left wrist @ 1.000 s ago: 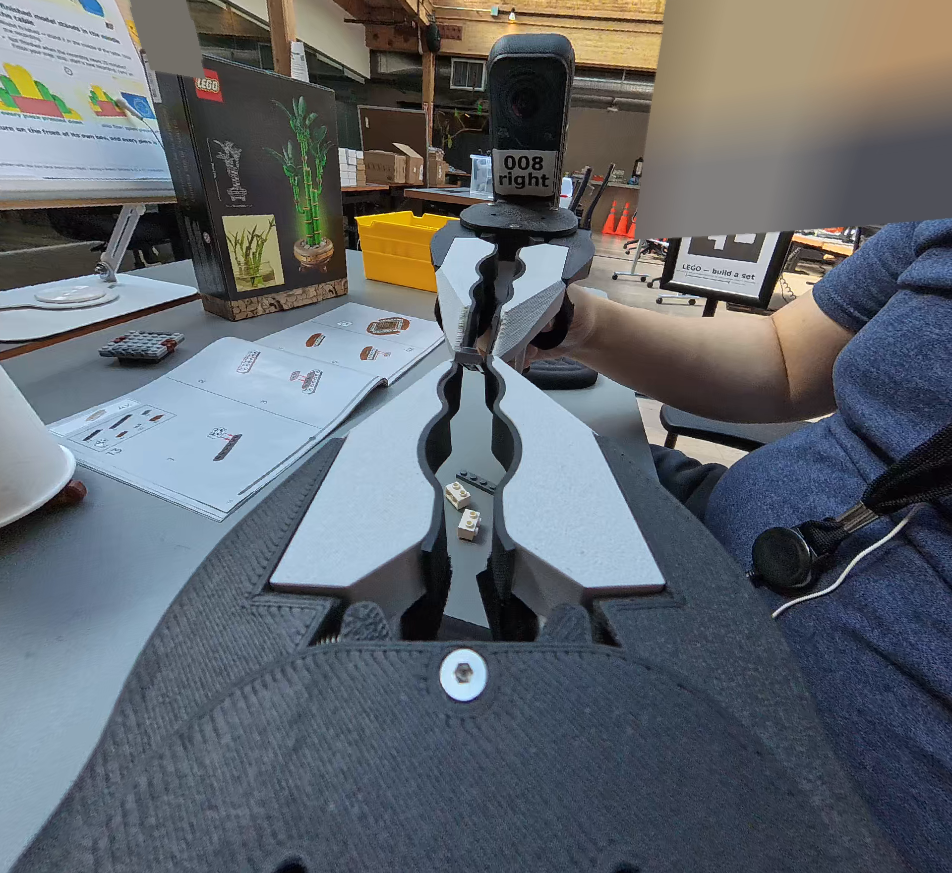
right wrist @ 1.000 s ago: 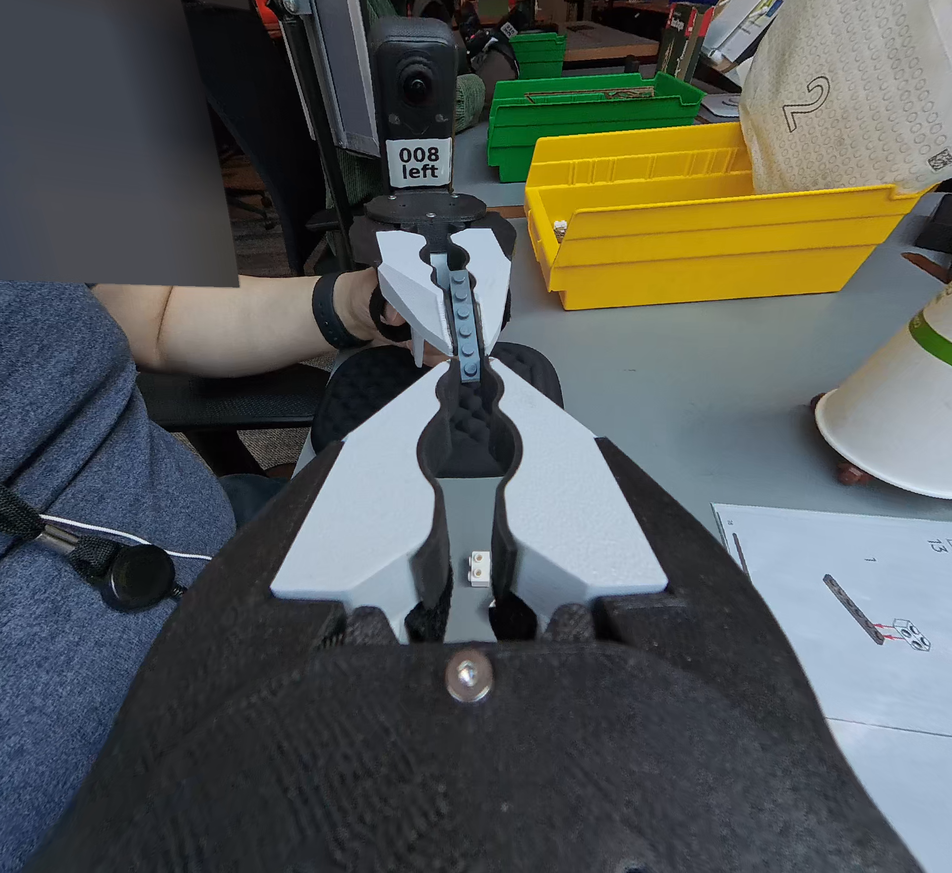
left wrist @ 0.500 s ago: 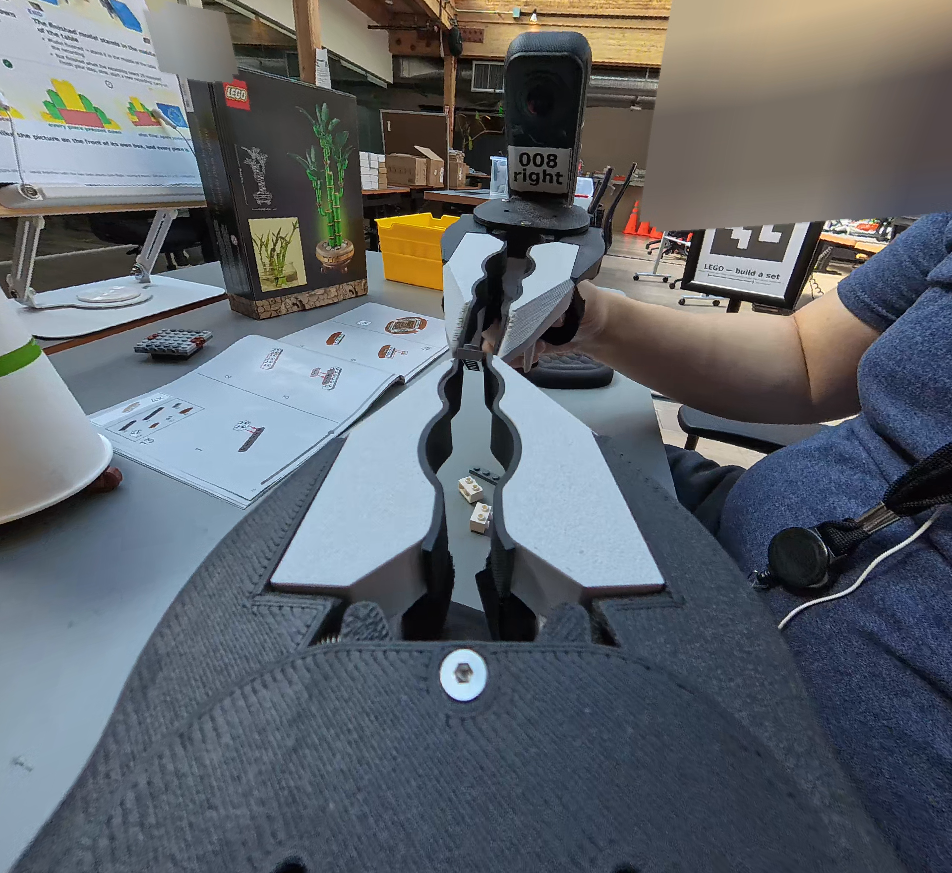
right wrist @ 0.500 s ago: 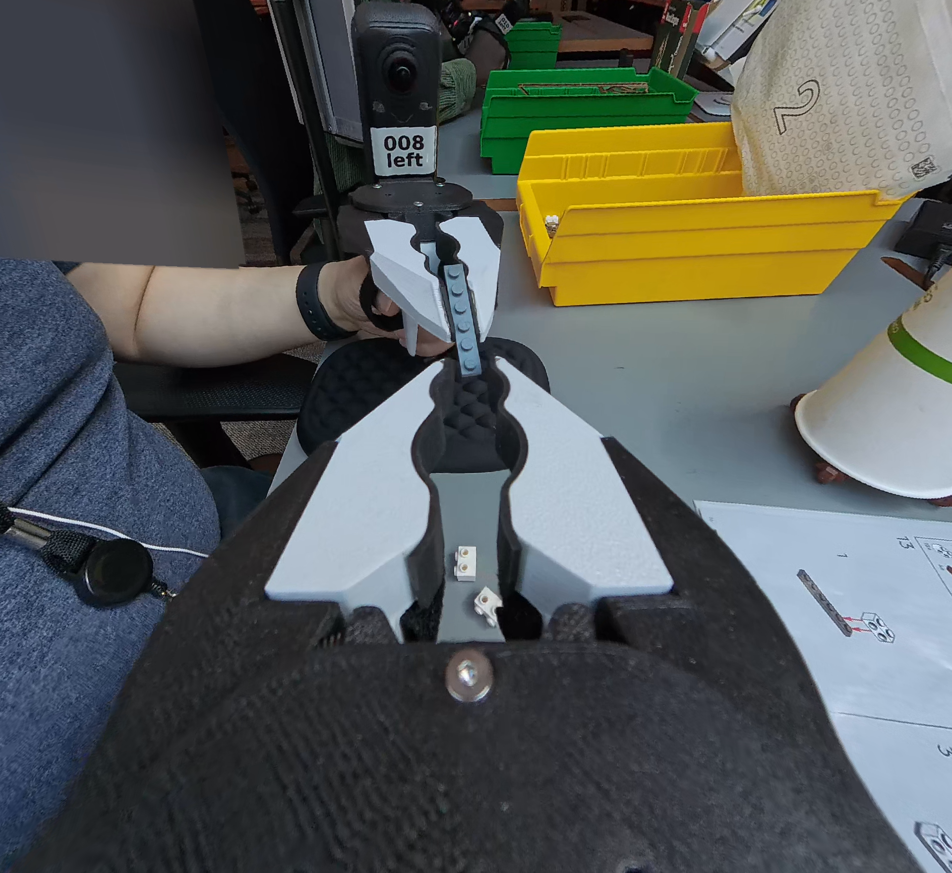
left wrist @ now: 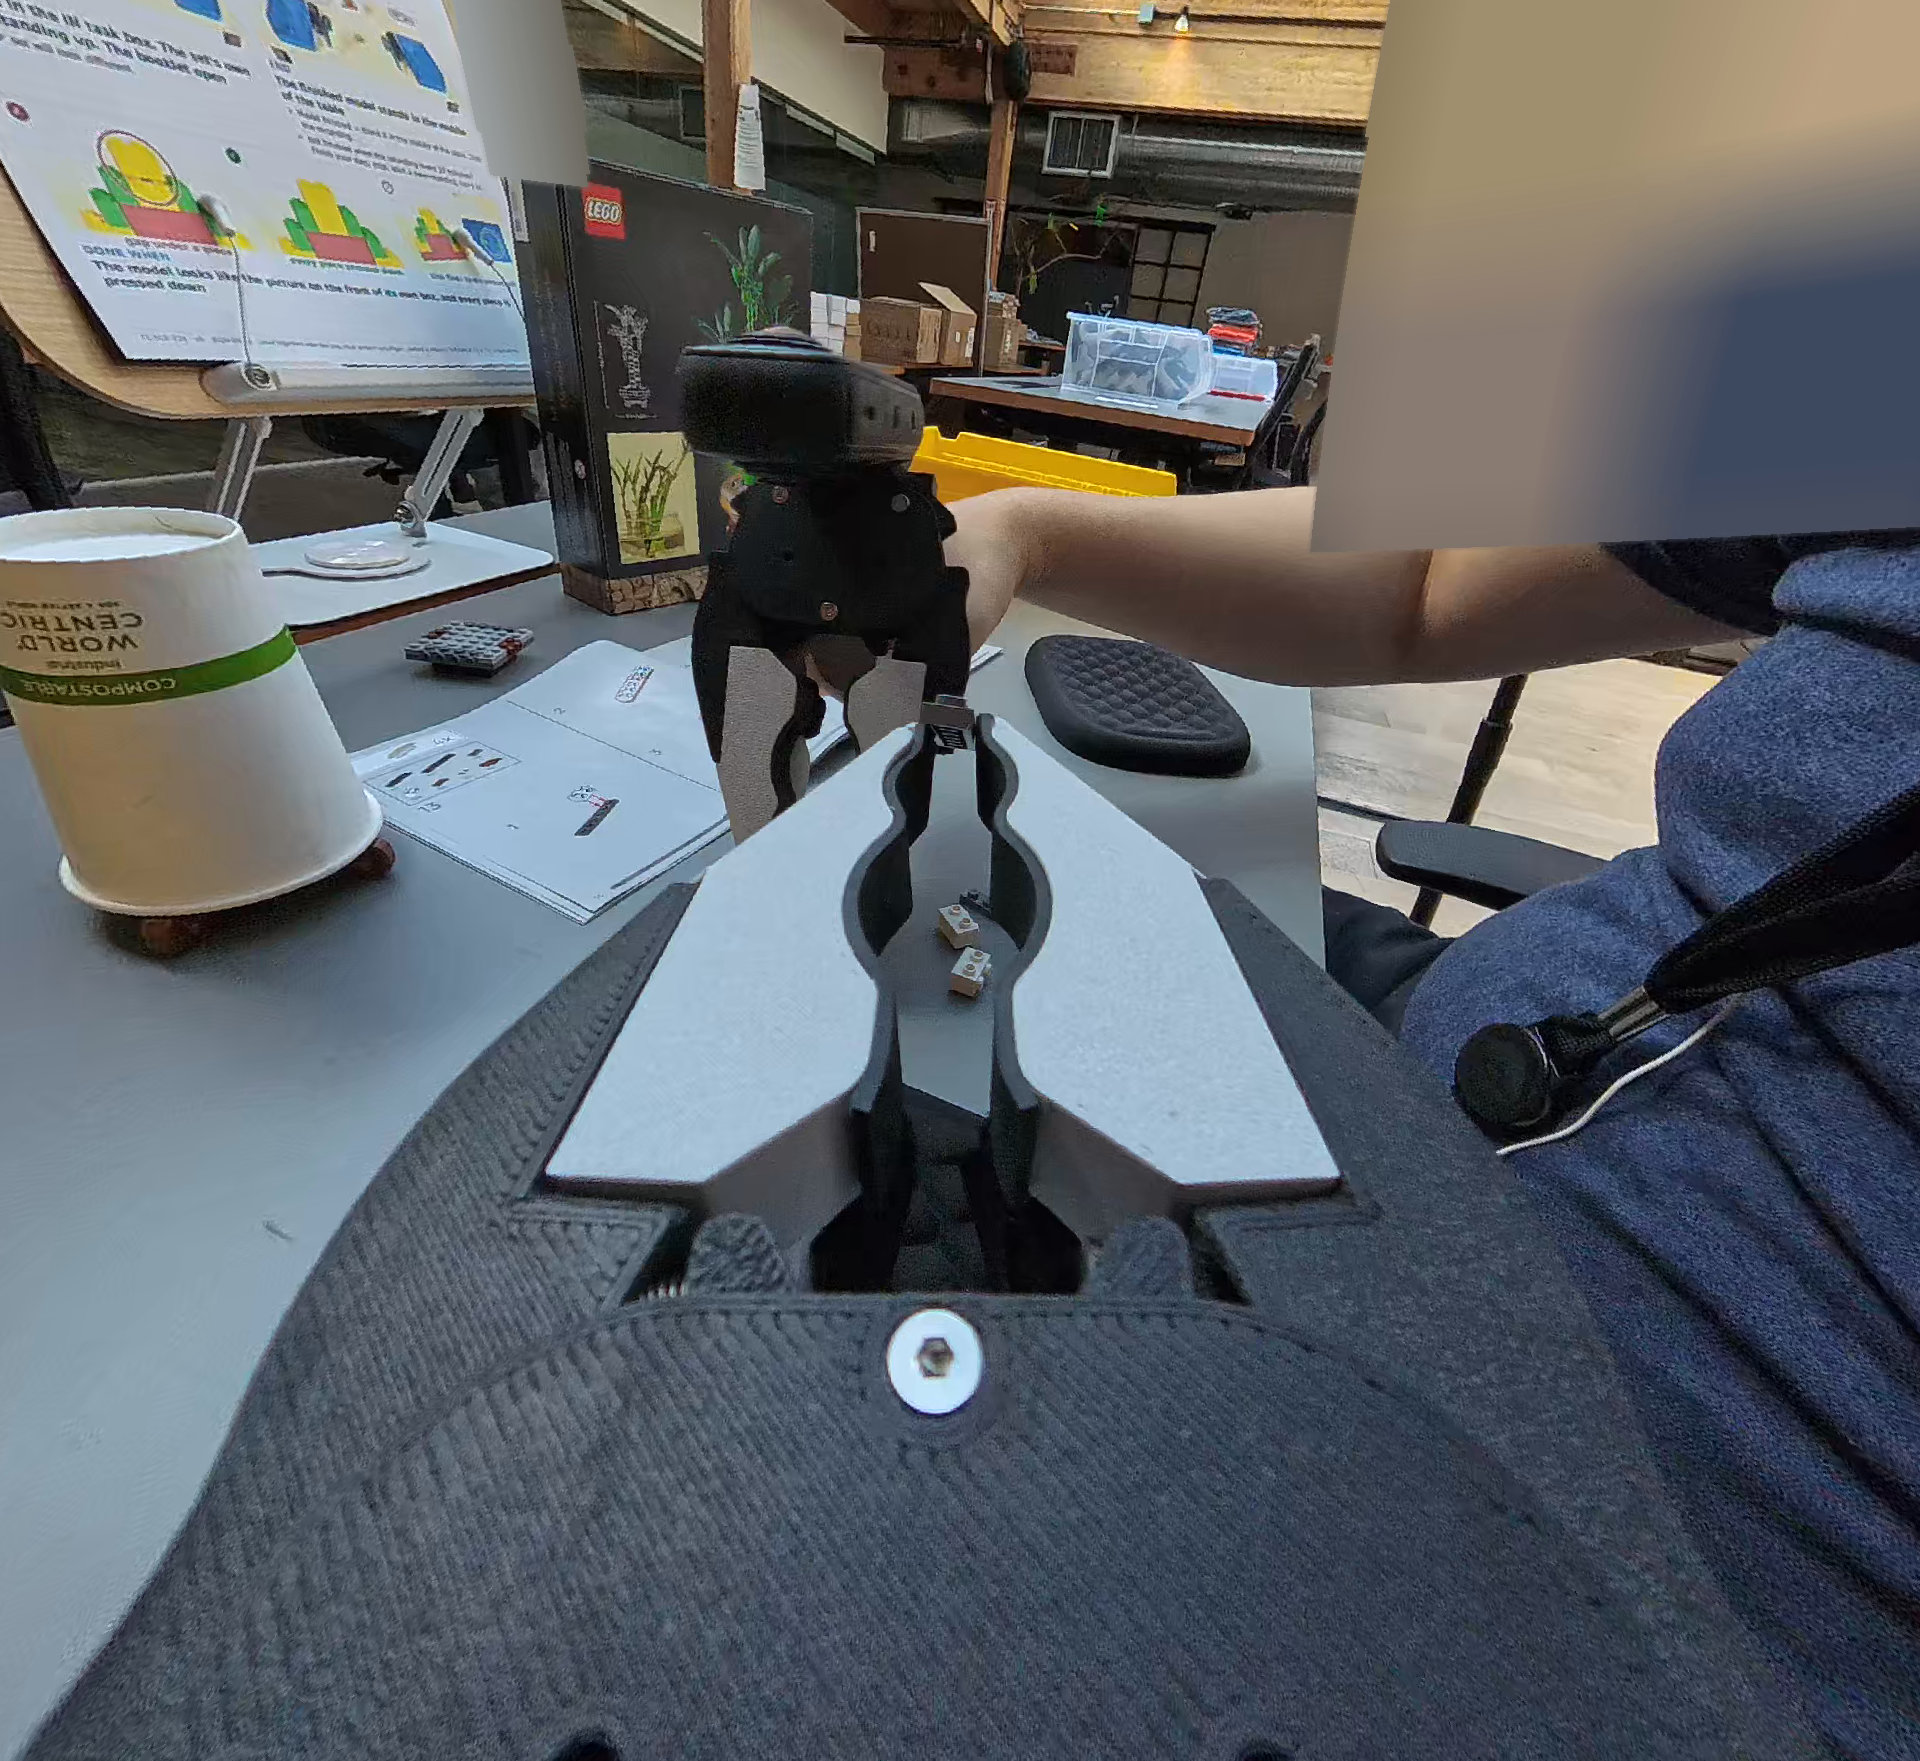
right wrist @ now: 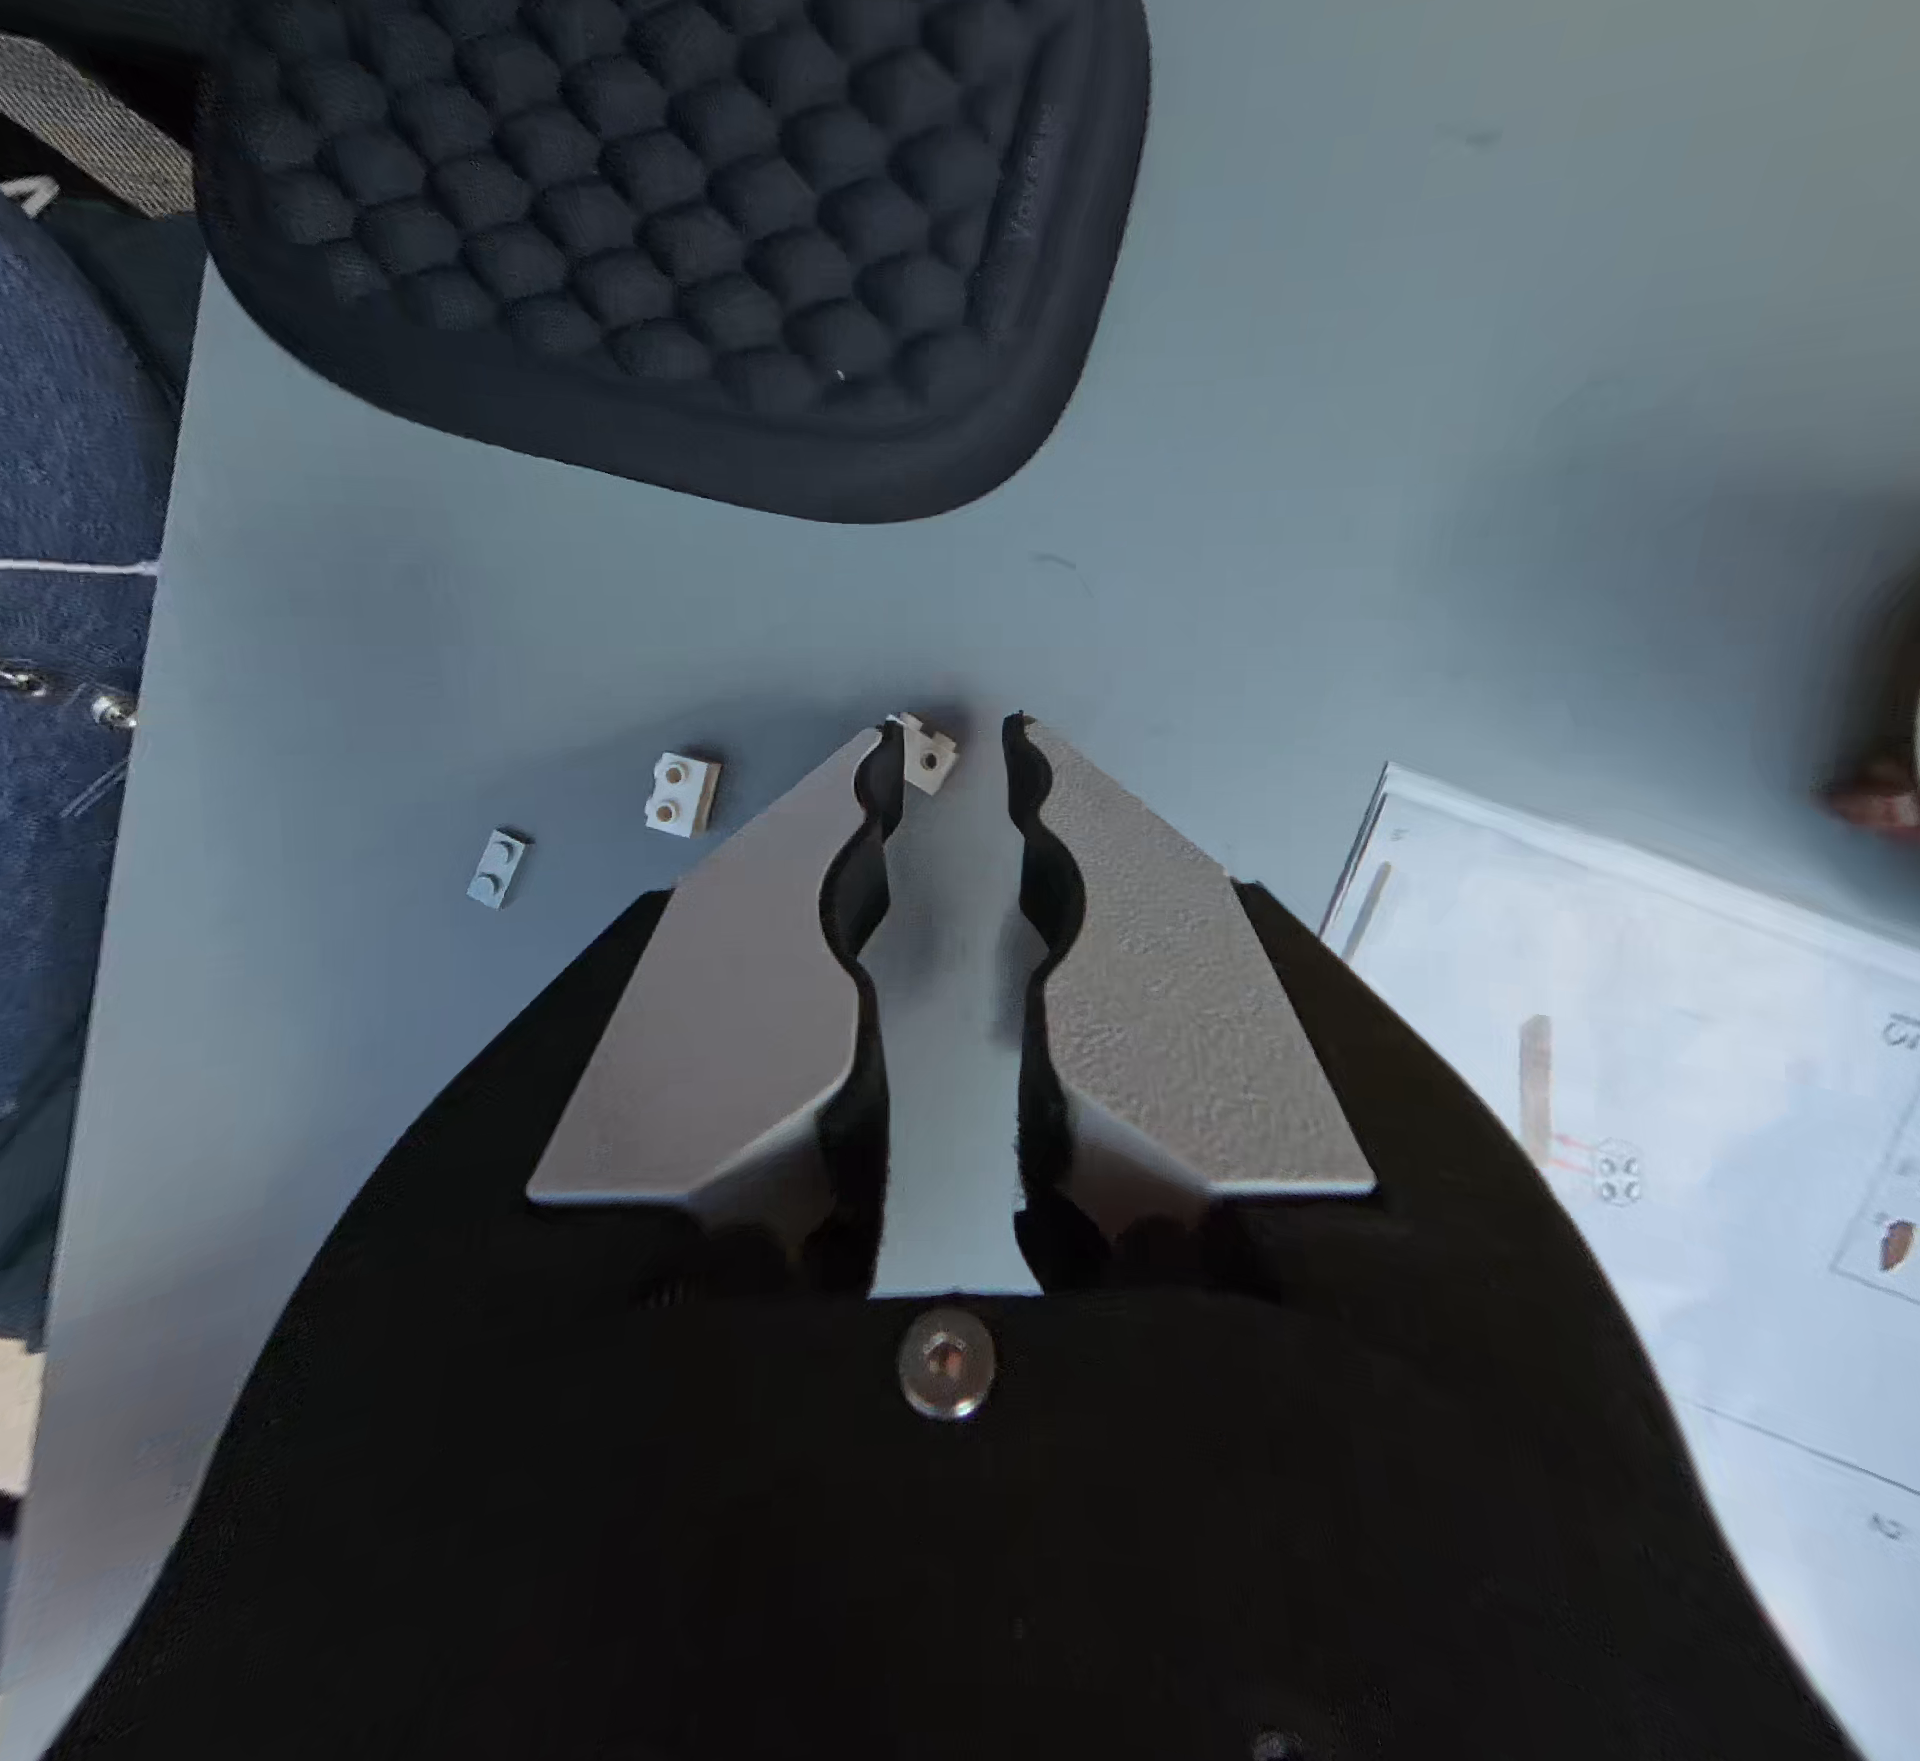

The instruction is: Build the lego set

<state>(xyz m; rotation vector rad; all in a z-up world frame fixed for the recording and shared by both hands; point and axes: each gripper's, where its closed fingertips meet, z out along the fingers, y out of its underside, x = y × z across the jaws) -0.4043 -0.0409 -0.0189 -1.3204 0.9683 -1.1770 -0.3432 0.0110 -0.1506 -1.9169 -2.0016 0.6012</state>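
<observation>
My left gripper (left wrist: 949,747) is shut on a long grey plate (left wrist: 948,730), seen end-on at its tips, held above the table. My right gripper (right wrist: 948,732) points straight down at the grey table (right wrist: 1351,361), open, its tips either side of a small tan brick (right wrist: 928,763) that lies close to the left finger. A second tan brick (right wrist: 681,794) and a small grey two-stud plate (right wrist: 499,868) lie to its left. In the left wrist view the right gripper (left wrist: 810,755) stands tips-down just beyond my left fingers, with two tan bricks (left wrist: 958,925) below.
A black wrist rest (right wrist: 675,184) lies beyond the bricks. The open instruction booklet (right wrist: 1662,1036) lies to the right. An upturned paper cup (left wrist: 177,703), a small grey build (left wrist: 468,646), the set's box (left wrist: 665,381) and a yellow bin (left wrist: 1029,475) stand farther off. Spacing between my two grippers at the tips: around 15 cm.
My right gripper has left the plate's end, swung from facing the left gripper to pointing down at the table, and opened around a tan brick. The left gripper still holds the plate.
</observation>
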